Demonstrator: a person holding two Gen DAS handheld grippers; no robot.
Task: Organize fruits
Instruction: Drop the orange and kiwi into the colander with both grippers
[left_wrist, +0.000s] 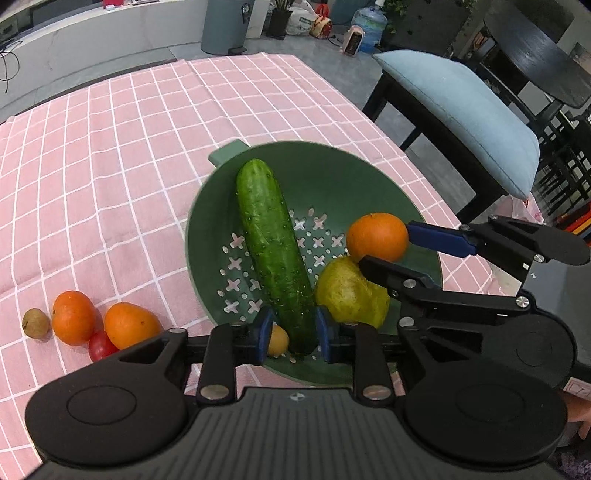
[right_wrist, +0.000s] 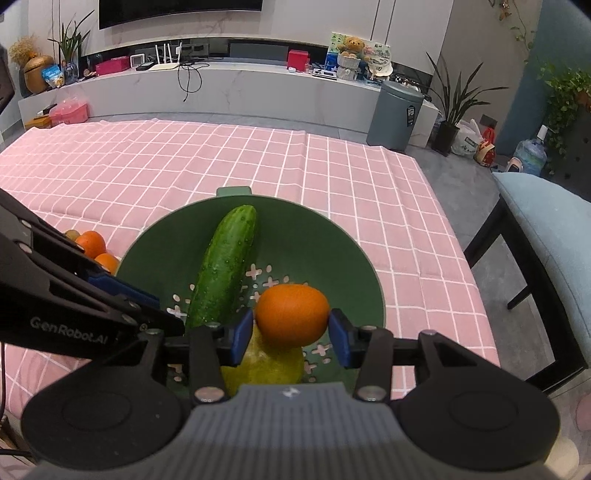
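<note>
A pink checked cloth (right_wrist: 332, 177) covers the tabletop. Behind it a long white marble shelf (right_wrist: 229, 92) runs along the wall, with a grey bin (right_wrist: 395, 114) and potted plants (right_wrist: 448, 107) near. A chair with a light blue cushion (left_wrist: 461, 110) stands on the grey floor (right_wrist: 461, 173).

A home living room: a long white media shelf (right_wrist: 229, 88) under a wall screen (right_wrist: 181, 9), potted plants (right_wrist: 448, 110), a teddy bear (right_wrist: 352, 46), a pedal bin (right_wrist: 393, 114), and a cushioned chair (left_wrist: 461, 118) beside a pink checked tablecloth (right_wrist: 258, 158).

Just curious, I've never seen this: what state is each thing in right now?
Colander: upright on tablecloth.
Cucumber: lying in colander.
Pear: lying in colander.
Orange: held over pear.
Left fingers: open, astride cucumber's end.
Right fingers: closed on orange.
</note>
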